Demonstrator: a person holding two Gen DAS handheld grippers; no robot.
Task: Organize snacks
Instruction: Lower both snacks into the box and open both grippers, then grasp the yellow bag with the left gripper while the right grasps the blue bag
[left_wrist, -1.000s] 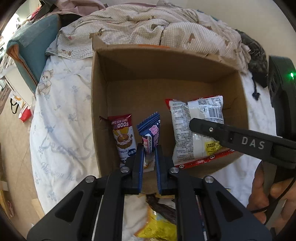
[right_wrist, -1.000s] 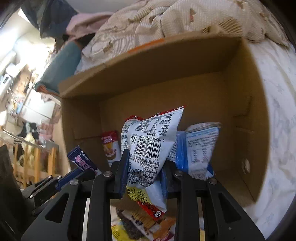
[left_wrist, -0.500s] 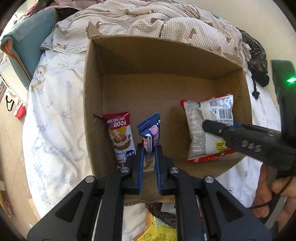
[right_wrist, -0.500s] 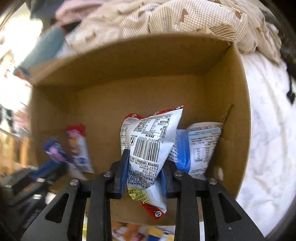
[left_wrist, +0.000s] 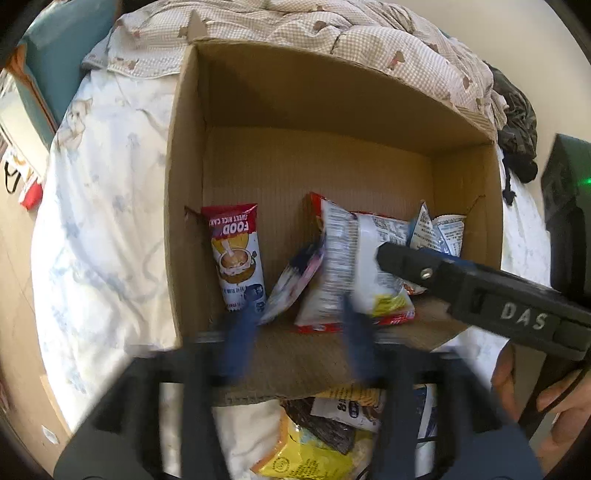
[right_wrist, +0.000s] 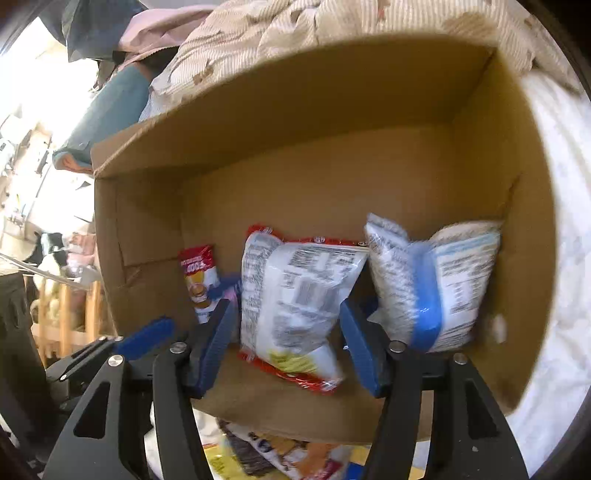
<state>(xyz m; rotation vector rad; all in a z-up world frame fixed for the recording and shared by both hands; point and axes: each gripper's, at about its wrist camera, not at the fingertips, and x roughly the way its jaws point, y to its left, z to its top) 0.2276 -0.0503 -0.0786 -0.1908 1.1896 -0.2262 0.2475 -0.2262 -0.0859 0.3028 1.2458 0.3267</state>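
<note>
Both grippers reach over the near edge of the cardboard box (left_wrist: 184, 192); the left gripper (left_wrist: 299, 336), blurred, and the right gripper (right_wrist: 288, 347) are spread wide, holding nothing; inside stand a red-topped packet (left_wrist: 238, 258), a small blue sachet (left_wrist: 291, 284), a red-edged bag (right_wrist: 295, 295) and a blue-striped bag (right_wrist: 436, 288); loose snacks (left_wrist: 314, 443) sit half-hidden at the lower frame.

I am seeing four packets lying inside the cardboard box (left_wrist: 188, 177): a red-topped sachet (left_wrist: 238, 258) by its left wall, a blue-and-pink wrapper (left_wrist: 291, 284) tilting beside it, a red-edged white bag (right_wrist: 295, 306) mid-floor, and a blue-striped white bag (right_wrist: 436, 288) leaning near the right wall.
</note>
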